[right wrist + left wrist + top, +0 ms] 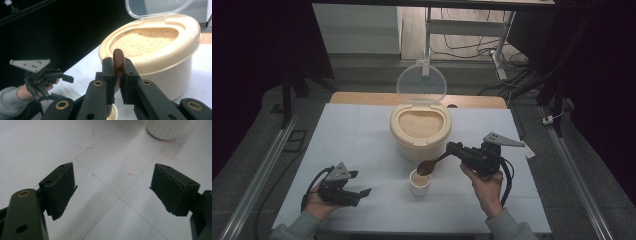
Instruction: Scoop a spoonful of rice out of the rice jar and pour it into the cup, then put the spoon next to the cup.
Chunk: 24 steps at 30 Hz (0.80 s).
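Right gripper point(455, 148): jaws clamped on the handle of a brown spoon point(432, 164); seen along the jaws in the right gripper view point(119, 75), the handle point(118, 62) stands edge-on between them, pinched from both sides.
Spoon: bowl end tips down and to the left, right over the cup point(420, 182); what the bowl carries is too dark to tell.
Cup: small, white, upright on the table point(357, 135) just in front of the bin point(420, 132); a pale fill shows at its mouth, and its rim point(113, 113) peeks out under the jaws in the right gripper view.
Bin: round, cream-coloured, mid-table; loaded with pale tan grain point(418, 124) close to the opening's edge. In the right gripper view the grain point(142, 41) lies heaped and level inside the wide rim point(150, 60).
Lid: clear lid point(421, 84) hinged at the far side, standing up and open behind the grain.
Left gripper point(359, 191): jaws spread wide, nothing between them; held low by the left hand point(319, 202) near the table's front left, well apart from cup and bin.
Left gripper view: open jaws point(112, 192) over bare white tabletop with thin lines and faint red marks; the ribbed base of the cup point(163, 130) sits at the top edge.
Right hand point(486, 185): grips the gripper's body, right of the cup.
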Tool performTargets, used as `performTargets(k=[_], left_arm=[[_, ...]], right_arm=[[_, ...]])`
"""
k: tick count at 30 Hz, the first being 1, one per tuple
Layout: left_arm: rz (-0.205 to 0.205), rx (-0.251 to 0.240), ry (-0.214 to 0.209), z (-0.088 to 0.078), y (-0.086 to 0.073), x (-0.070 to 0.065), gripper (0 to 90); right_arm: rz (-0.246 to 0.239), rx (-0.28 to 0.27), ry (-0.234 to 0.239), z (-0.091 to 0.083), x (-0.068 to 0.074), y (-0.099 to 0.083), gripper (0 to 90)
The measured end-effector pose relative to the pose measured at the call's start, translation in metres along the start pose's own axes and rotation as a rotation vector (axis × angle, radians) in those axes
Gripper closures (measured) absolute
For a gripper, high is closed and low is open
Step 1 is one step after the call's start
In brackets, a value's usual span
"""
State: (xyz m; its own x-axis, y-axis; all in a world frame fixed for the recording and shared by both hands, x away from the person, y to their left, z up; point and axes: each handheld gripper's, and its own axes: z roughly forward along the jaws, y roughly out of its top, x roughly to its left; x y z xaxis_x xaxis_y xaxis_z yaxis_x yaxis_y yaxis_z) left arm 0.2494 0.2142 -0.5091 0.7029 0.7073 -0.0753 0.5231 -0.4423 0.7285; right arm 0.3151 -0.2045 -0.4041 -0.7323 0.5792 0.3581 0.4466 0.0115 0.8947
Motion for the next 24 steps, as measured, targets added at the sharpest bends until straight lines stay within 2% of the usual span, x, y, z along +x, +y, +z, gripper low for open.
performTargets(k=[3, 8, 14, 18, 21, 24], left_arm=[[0.001, 0.001, 0.0, 0.0, 0.0, 0.0, 19.1], [-0.003, -0.004, 0.0, 0.0, 0.0, 0.0, 19.1], [-0.002, 0.0, 0.001, -0.001, -0.001, 0.0, 19.1], [-0.004, -0.005, 0.006, -0.001, 0.0, 0.0, 19.1], [-0.005, -0.004, 0.005, 0.0, 0.001, 0.0, 19.1], [-0.002, 0.003, 0.007, 0.001, 0.001, 0.001, 19.1]], right_arm=[[-0.02, 0.002, 0.001, 0.0, 0.002, 0.001, 82.8], [0.016, -0.026, 0.014, -0.006, -0.005, 0.001, 82.8], [0.058, -0.075, 0.025, -0.026, -0.017, 0.001, 82.8], [0.059, -0.088, 0.022, -0.042, -0.024, 0.002, 82.8], [0.063, -0.084, 0.025, -0.051, -0.029, 0.003, 82.8], [0.066, -0.057, 0.032, -0.055, -0.033, 0.002, 82.8]])
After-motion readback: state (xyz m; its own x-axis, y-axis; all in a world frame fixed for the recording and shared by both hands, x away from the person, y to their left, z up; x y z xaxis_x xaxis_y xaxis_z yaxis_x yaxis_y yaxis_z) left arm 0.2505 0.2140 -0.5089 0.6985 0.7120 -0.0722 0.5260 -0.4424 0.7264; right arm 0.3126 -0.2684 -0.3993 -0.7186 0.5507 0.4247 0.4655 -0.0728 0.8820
